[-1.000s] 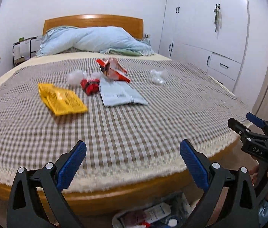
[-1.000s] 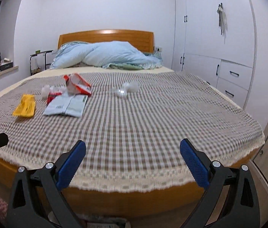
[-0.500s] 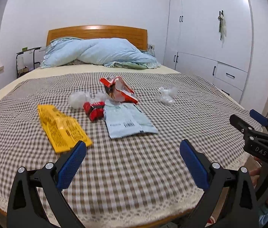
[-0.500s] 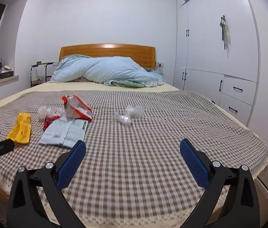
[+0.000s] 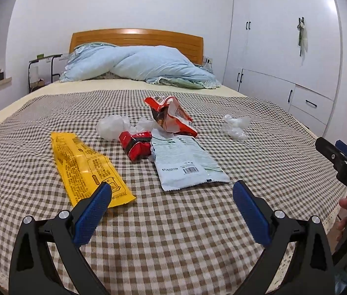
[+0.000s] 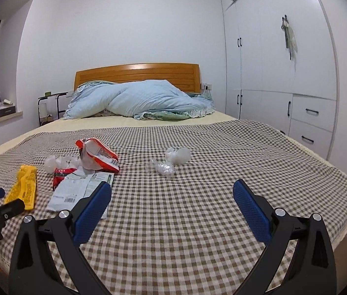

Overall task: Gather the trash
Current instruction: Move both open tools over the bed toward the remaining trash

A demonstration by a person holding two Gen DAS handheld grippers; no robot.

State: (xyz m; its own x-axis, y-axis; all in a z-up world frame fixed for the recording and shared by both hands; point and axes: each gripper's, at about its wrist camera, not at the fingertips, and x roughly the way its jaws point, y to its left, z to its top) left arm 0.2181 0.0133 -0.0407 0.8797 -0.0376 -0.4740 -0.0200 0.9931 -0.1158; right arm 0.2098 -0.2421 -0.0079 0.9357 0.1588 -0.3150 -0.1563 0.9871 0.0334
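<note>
Several light, crinkly wrappers (image 5: 88, 164) lying flat, likely slippery; probably pinching a raised edge; both tongs, left (image 5: 172, 191) and right (image 6: 172, 191), gaping wide, empty.

Even indoor light, glare on the headboard (image 6: 136, 70), fisheye-bent dark corners.

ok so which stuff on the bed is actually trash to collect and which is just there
Trash to collect:
yellow wrapper
red packet
pale green pouch
orange snack bag
clear plastic wad
crumpled clear plastic

Just there:
blue duvet
checked bedspread
headboard
wardrobe
side rack
</note>
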